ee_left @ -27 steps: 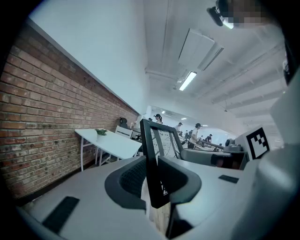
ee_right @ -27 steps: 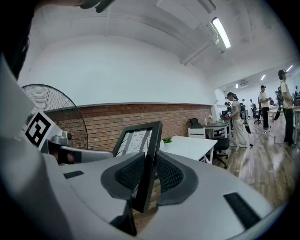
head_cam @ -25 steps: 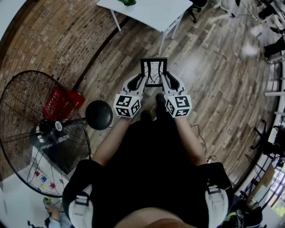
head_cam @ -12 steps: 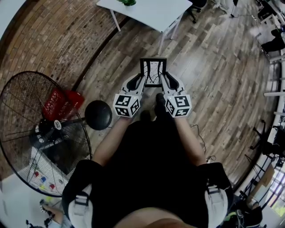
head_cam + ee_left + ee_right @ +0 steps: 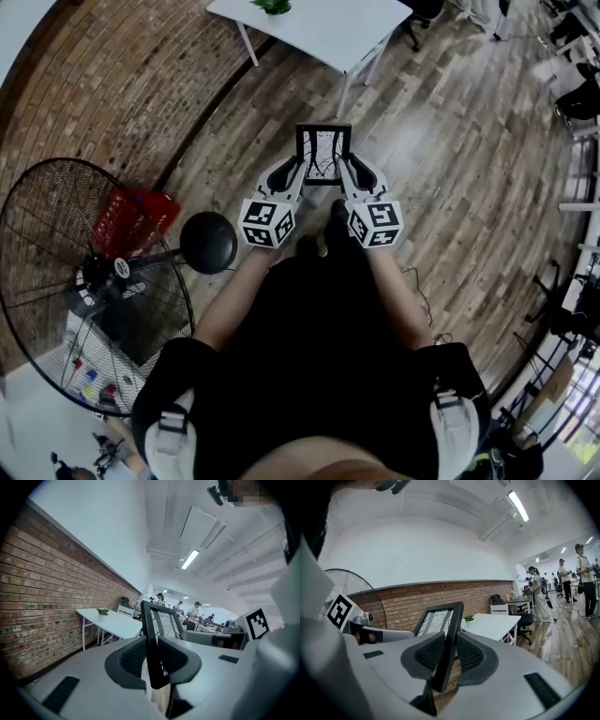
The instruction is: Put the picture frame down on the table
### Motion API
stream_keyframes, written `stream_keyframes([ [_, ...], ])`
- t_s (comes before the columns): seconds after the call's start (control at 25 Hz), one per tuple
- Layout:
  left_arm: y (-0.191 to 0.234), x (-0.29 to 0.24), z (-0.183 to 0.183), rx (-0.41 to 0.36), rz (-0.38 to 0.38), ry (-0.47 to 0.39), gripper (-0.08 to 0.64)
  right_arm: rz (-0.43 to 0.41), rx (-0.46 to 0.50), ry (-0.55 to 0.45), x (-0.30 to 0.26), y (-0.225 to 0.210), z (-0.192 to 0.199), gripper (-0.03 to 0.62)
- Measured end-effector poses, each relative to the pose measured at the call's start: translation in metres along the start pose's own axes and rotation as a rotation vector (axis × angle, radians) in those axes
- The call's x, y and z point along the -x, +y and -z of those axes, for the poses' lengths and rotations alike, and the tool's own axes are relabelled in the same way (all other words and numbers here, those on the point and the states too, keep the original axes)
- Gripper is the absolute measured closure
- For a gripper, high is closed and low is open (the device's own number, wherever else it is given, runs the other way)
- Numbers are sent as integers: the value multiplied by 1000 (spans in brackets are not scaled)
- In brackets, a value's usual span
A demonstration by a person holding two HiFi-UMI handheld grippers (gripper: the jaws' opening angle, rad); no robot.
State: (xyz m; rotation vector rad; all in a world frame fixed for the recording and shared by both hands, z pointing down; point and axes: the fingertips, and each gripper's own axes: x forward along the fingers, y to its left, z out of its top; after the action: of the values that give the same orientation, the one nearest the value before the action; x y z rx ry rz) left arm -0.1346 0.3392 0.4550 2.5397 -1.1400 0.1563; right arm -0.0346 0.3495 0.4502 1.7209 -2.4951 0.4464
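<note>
White table [image 5: 328, 28]: the largest target surface, standing on the wooden floor [image 5: 450, 169] by the brick wall, well apart from the load and ahead of the person.

Picture frame [image 5: 323, 155]: held in the air above the floor in front of the person, upright, its face towards them. It has a thin black border around a pale printed pane. It is probably light and stiff, with a smooth border that may slip. If the pane is glass, it is fragile and should not be twisted or knocked.

Left gripper [image 5: 298, 171]: jaws closed on the frame's left side bar, which runs edge-on between them.

Right gripper [image 5: 348, 171]: jaws closed likewise on the right side bar. The gap between them is only as wide as the bar.

Pads [image 5: 469, 654]: dark and ribbed, pressing the front and back of each bar. The two side bars, gripped at matching heights as here, appear to be the soundest hold. Pressure on the pane itself is best avoided.
</note>
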Motion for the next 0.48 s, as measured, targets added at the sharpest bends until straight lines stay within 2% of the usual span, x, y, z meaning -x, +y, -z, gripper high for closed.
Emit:
stream_keyframes([
  [0.48,8,-49,-17,-7,-45,4,474,-34,-19,21,-35,-41,-15,514],
])
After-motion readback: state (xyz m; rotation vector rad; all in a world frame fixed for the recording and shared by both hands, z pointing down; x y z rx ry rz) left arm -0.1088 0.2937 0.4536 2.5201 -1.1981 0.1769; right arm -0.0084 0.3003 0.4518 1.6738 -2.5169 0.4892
